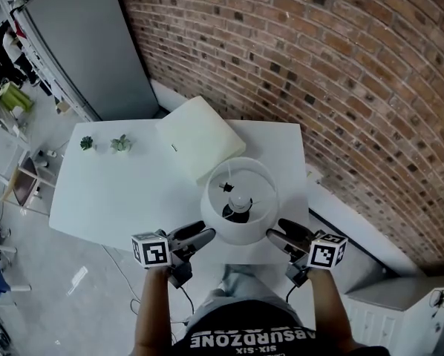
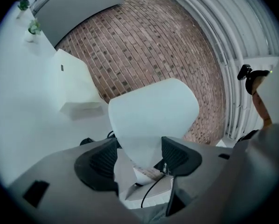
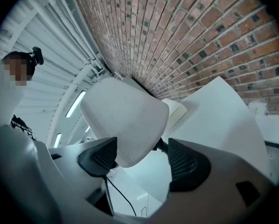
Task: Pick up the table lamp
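Observation:
The table lamp's white shade (image 1: 240, 199) stands at the near edge of the white table (image 1: 125, 191), and from above I see its bulb inside. My left gripper (image 1: 198, 234) sits against the shade's left side and my right gripper (image 1: 281, 233) against its right side. In the left gripper view the shade (image 2: 151, 115) fills the wide gap of the open left gripper (image 2: 139, 157). The right gripper view has the shade (image 3: 125, 120) just beyond the open right gripper (image 3: 142, 160). Whether the pads touch the shade I cannot tell.
A white cushion-like block (image 1: 200, 136) lies on the table behind the lamp. Two small potted plants (image 1: 87, 144) (image 1: 121, 144) stand at the far left. A brick wall (image 1: 318, 65) runs along the right, a grey panel (image 1: 88, 43) stands behind. A black cable (image 2: 151, 192) hangs below the lamp.

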Motion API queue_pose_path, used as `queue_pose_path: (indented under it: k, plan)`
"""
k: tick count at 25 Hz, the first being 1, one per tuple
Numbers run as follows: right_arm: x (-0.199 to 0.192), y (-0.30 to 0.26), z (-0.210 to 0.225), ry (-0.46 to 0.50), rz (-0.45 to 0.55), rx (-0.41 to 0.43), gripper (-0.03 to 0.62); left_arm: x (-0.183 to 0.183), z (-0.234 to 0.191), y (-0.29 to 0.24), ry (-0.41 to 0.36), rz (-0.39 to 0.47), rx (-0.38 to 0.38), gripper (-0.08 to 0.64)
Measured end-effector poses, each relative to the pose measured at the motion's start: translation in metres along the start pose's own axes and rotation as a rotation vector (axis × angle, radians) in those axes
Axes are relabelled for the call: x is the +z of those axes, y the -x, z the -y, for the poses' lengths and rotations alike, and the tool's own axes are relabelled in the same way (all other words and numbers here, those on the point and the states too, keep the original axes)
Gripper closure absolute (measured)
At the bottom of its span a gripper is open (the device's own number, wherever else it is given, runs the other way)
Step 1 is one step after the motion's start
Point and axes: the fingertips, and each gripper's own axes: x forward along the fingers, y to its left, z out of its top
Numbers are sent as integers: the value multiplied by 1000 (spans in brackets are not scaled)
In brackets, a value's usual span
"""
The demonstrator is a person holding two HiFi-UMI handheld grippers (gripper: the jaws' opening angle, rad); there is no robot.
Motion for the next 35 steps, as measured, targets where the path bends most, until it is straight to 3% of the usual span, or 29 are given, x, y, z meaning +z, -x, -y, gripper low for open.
queue_pose_path:
  k: [7, 13, 23, 27, 31, 35]
  plan:
    - [-5, -5, 4, -150, 35, 121, 270, 2, 2, -6, 78, 31, -89, 279]
    - [-5, -11, 2, -274, 88, 215, 270, -3, 0, -11, 288, 110, -234, 279]
    - [2, -23, -3, -458, 192, 372, 272, 7, 3, -20, 462, 261, -411, 281]
    - [6, -26, -6, -519, 228, 433, 276, 13, 5, -20, 469, 299, -440, 297]
    - [15, -22, -16, -543, 283, 526, 410, 17, 8, -19, 456, 325, -469, 356]
    - [15, -21, -16, -535, 302, 535, 420, 16, 7, -18, 460, 348, -471, 368]
